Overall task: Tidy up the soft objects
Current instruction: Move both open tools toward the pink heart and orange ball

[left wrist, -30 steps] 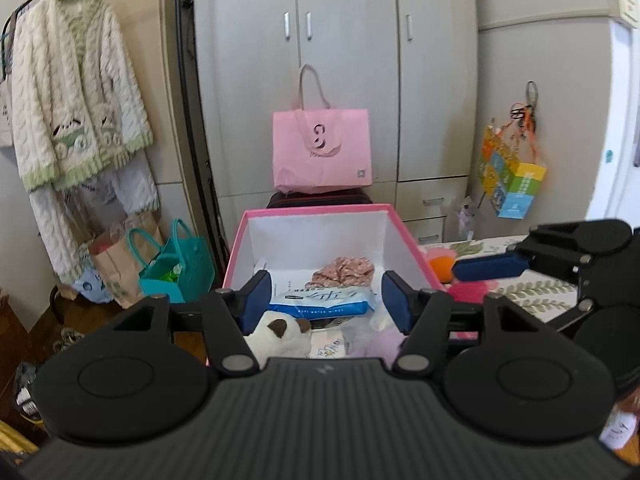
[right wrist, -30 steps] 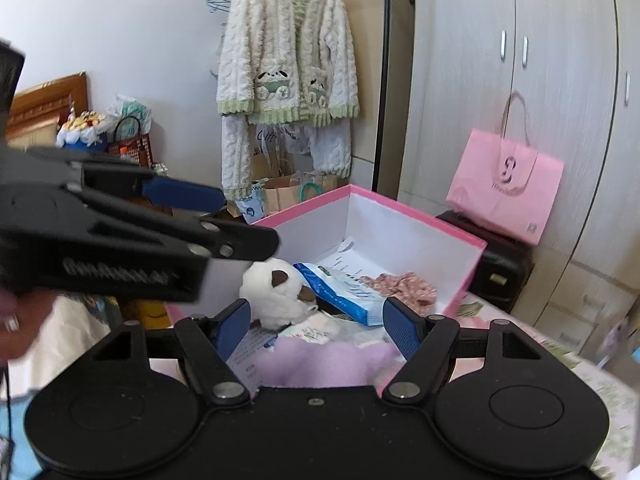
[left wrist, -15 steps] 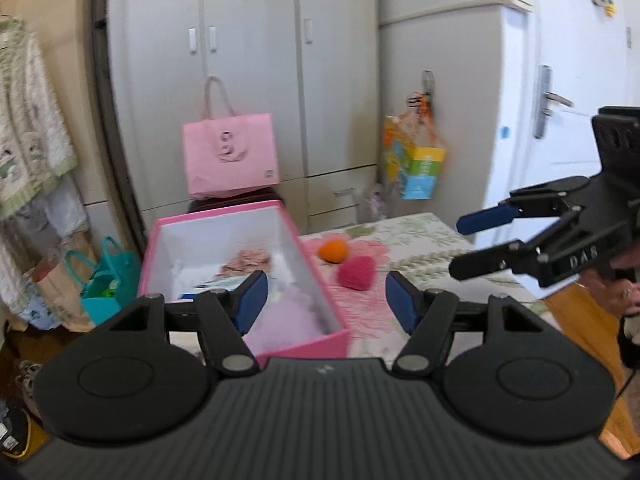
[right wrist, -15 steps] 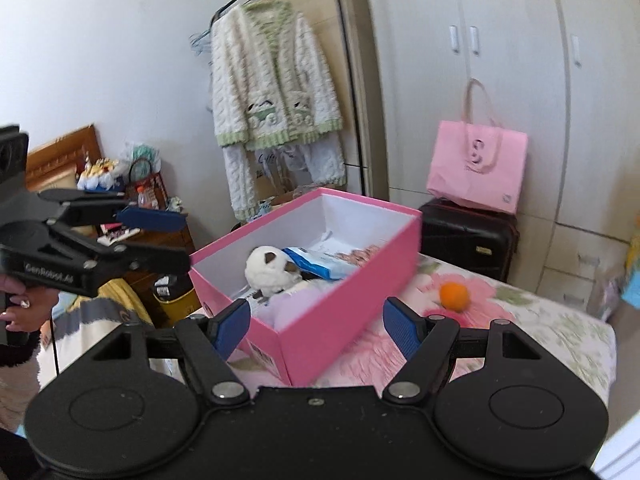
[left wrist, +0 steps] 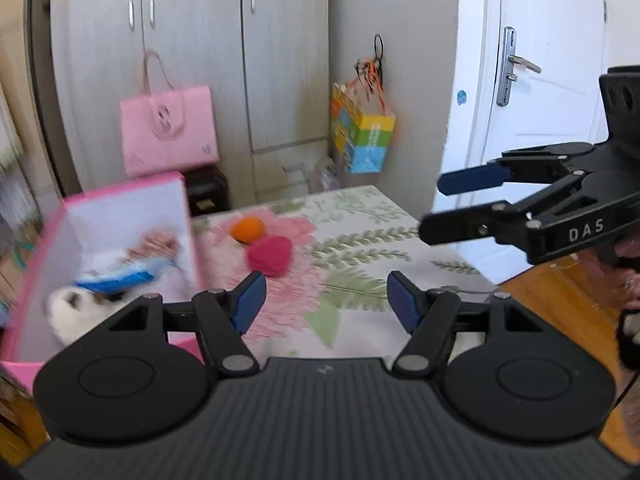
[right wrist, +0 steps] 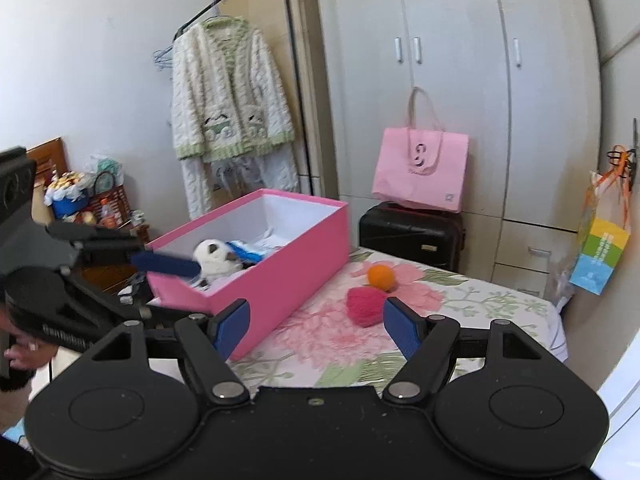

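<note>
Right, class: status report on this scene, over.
Left gripper open, empty; right gripper open, empty. Red plush heart and orange ball outside pink box. Path clear.

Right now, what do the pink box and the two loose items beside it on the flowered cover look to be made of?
Pink box: likely stiff card, matte pink outside, white inside, with straight thin walls. Orange ball: seemingly plush or felt, with a dull, slightly fuzzy edge. Red heart-shaped piece: soft fuzzy fabric, probably plush, with a nubby, unshiny surface.
</note>
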`<state>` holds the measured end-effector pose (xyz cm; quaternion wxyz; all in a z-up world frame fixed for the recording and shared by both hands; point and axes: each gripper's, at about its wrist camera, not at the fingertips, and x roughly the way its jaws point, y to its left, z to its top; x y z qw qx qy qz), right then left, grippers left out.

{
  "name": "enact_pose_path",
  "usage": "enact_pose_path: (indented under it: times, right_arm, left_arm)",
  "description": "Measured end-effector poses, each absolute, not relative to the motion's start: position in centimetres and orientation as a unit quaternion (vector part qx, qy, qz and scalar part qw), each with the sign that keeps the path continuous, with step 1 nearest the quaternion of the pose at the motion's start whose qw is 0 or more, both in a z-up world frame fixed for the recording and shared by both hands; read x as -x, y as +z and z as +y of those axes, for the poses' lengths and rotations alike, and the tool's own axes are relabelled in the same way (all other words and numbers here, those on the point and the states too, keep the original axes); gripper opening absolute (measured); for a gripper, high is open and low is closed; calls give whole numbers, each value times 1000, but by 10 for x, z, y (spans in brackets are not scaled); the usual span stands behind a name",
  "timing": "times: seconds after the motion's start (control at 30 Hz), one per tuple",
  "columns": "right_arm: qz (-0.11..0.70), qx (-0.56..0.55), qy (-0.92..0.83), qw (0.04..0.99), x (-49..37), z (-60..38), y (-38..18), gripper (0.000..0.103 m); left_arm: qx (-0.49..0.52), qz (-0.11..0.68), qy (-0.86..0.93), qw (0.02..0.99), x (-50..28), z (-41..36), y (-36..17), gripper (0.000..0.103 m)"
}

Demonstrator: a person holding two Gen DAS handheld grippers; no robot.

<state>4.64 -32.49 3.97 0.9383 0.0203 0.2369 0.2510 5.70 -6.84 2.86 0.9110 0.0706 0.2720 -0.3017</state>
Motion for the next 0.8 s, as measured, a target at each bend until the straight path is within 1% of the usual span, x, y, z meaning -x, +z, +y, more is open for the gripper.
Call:
enact_pose_path:
  times: [0.17,0.4,0.6,0.8]
  right_arm:
    - [230,-23,244,942,-69,-338,35,78]
    - [225,-56,267,935,-114,-360,19,78]
    - [258,-58,282,922,-164,-364,-8,78]
    - [294,-31,318,901,-210,-354,-33,78]
  left_arm:
    - [-49,274,-298,913,-77,-89,11,66]
    - [-39,269,-256,928,-113,-117,-18,66]
    - [-43,260,-215,940,-141,-138,-41,66]
    - [-55,247,-163,954,-167,-153,-65,66]
